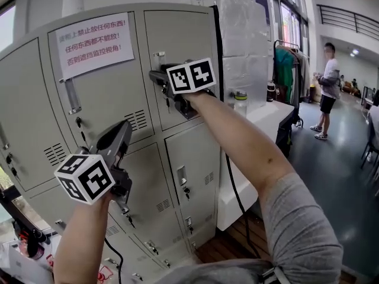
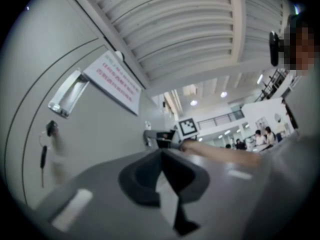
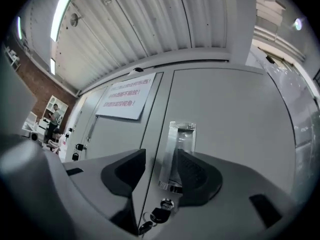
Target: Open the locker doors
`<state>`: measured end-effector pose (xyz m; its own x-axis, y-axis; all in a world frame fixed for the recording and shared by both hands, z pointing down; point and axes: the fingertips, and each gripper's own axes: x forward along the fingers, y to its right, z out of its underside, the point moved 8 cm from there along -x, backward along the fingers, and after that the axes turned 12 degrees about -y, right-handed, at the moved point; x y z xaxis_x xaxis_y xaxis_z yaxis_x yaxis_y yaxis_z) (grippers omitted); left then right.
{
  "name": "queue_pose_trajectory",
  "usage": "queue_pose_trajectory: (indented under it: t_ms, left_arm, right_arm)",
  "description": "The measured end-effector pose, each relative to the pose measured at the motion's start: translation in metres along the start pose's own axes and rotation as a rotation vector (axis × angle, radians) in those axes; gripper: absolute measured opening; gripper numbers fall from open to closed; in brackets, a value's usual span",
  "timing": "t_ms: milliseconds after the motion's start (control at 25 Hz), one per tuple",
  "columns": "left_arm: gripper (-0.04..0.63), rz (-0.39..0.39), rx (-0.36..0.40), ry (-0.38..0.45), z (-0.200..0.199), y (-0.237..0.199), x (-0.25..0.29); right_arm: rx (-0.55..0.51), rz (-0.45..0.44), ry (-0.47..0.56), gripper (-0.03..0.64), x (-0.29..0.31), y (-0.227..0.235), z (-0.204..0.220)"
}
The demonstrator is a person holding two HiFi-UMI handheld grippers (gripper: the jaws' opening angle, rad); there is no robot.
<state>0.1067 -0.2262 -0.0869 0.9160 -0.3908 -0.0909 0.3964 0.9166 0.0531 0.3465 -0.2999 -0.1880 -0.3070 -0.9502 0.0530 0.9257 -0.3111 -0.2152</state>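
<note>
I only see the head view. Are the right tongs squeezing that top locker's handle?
Observer: No; the right tongs stand open, with the handle between them.
Operator: What's under the handle?
Observer: A lock with keys hanging from it.
Operator: And the other hand's?
Observer: The left tongs are shut, nothing between them.

On your right, a person (image 1: 327, 90) in white is standing past a clothes rack (image 1: 287, 64). A bottle (image 1: 240, 102) is sitting on the white counter (image 1: 269, 120), and what may be a camera (image 1: 73, 2) is perching above a red-printed notice (image 1: 95, 44).
</note>
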Motion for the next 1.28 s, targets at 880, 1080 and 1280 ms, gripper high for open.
queue_pose_trajectory:
  t_ms: [880, 1080, 1280]
  left_arm:
    - [0.005, 0.106, -0.001, 0.004, 0.008, 0.032, 0.034]
    - [0.005, 0.155, -0.001, -0.006, 0.016, 0.047, 0.061]
    - [0.005, 0.178, -0.008, -0.017, 0.022, 0.056, 0.077]
  right_arm:
    - [-0.014, -0.144, 0.106, 0.163, -0.176, 0.036, 0.030]
    - [-0.022, -0.004, 0.084, 0.178, -0.244, 0.090, 0.046]
    - [0.010, 0.212, 0.065, 0.129, -0.279, 0.142, 0.065]
